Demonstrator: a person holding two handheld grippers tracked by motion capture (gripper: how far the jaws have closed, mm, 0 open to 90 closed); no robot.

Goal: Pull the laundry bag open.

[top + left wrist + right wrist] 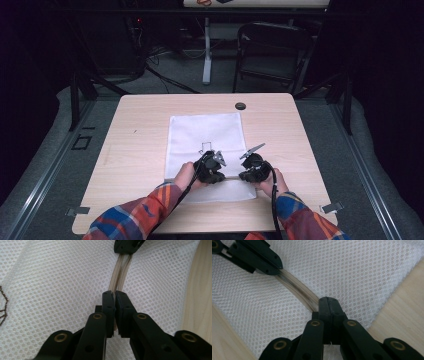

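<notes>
White mesh bag [206, 145] is lying flat mid-surface [140, 165], its beige zipper [120, 275] running along the near edge. Left hand-held gripper [114, 293] is clamping closed on the zipper, tape continuing toward 12 o'clock from its tips. Right hand-held gripper [328, 301] is also pinching closed on the zipper, tape running off toward 10 o'clock. In the high view both are sitting at the bag's 6 o'clock edge, left at 7, right at 5.
</notes>
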